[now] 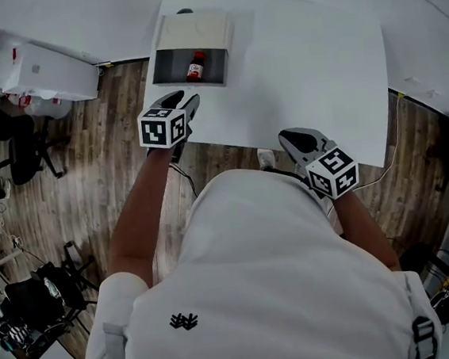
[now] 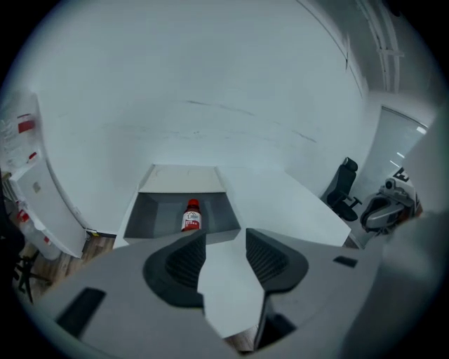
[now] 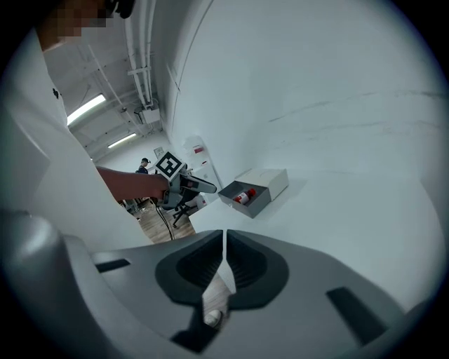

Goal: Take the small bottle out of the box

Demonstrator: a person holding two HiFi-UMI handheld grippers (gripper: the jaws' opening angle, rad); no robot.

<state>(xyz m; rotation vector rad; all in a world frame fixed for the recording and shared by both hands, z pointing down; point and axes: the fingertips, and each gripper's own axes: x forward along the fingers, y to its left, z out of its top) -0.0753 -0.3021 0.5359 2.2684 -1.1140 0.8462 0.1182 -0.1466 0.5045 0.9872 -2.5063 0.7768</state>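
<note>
Evidently the small bottle [image 1: 195, 66] sits in the open grey box [image 1: 166, 68] at the far left of the table [image 1: 309, 70], just beyond the left gripper [image 1: 187, 100], whose jaws stand apart and empty. The right gripper [image 1: 287, 137] is closed on nothing. The bottle looks light and rigid, with smooth round sides — likely slippery — so pinch across its labelled body.

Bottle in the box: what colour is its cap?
The cap is red, clearest in the left gripper view.
</note>
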